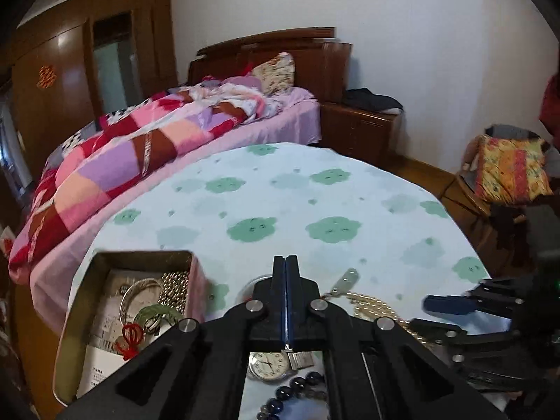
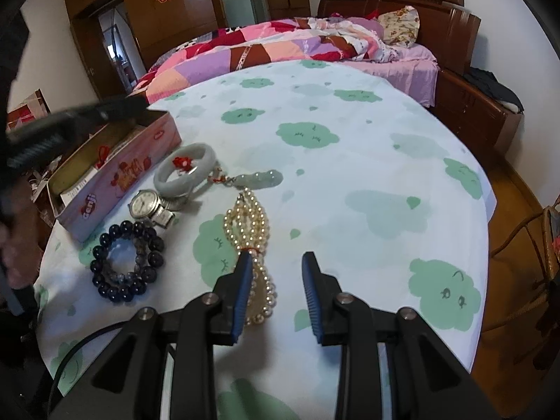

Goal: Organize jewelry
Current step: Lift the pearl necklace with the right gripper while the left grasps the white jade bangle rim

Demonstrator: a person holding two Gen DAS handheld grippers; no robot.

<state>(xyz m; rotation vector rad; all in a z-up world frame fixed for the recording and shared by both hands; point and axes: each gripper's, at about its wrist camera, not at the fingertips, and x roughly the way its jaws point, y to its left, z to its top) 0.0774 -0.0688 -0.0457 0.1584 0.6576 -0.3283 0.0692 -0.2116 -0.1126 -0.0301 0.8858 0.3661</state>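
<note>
My left gripper (image 1: 286, 259) is shut, its blue pads pressed flat together with nothing showing between them. It hangs beside the open pink tin box (image 1: 105, 262), which holds a silver bangle (image 1: 134, 292), a bead string, a green jade piece and a red knot. Below it lie a wristwatch (image 1: 267, 365) and a dark bead bracelet (image 1: 301, 385). My right gripper (image 2: 274, 257) stands open low over the pearl necklace (image 2: 248, 220), whose near loop lies by the left finger. The jade bangle (image 2: 185, 171), jade pendant (image 2: 259, 178), wristwatch (image 2: 147, 204) and dark bead bracelet (image 2: 124, 262) rest on the cloth.
The table (image 2: 350, 122) wears a pale cloth with green clouds. A bed (image 1: 147, 154) with a patchwork quilt runs along its far left side. A chair with a bright cushion (image 1: 511, 168) stands off the right edge, with wooden floor beneath it.
</note>
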